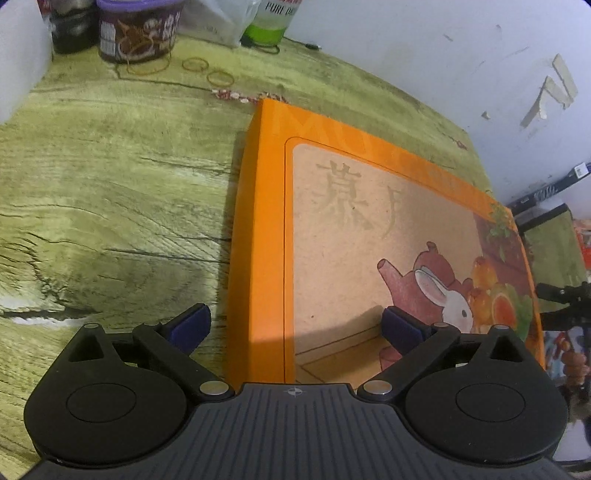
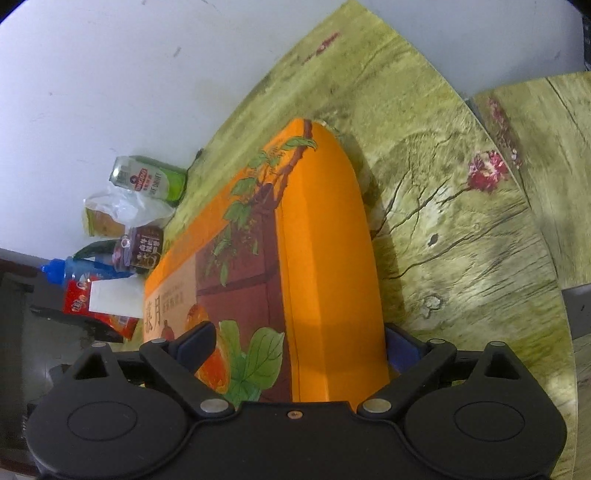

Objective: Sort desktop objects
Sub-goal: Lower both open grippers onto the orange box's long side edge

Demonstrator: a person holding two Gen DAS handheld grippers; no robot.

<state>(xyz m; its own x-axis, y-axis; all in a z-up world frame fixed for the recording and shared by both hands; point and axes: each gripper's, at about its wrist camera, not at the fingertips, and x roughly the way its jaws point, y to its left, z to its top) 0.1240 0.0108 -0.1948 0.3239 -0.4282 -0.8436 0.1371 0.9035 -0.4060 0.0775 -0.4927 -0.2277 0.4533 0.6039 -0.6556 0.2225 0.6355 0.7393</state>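
A large flat orange gift box (image 1: 369,229) with a rabbit and teapot picture lies on the green wood-print table (image 1: 110,184). My left gripper (image 1: 295,326) hangs open over the box's left edge: one blue-padded finger (image 1: 192,325) is above the bare table, the other over the lid. In the right wrist view the same box (image 2: 325,240) runs away from me. My right gripper (image 2: 299,347) is open and straddles the box's right-hand edge, with one finger (image 2: 195,345) above the printed lid and the other beside the orange side wall. Nothing is gripped.
Rubber bands (image 1: 195,64), a purple-lidded cup (image 1: 138,29), a green bottle (image 1: 267,22) and a plastic bag (image 2: 125,206) stand at the table's far edge by the white wall. A blue-capped bottle (image 2: 74,271) and a red packet (image 2: 79,299) sit beyond the box.
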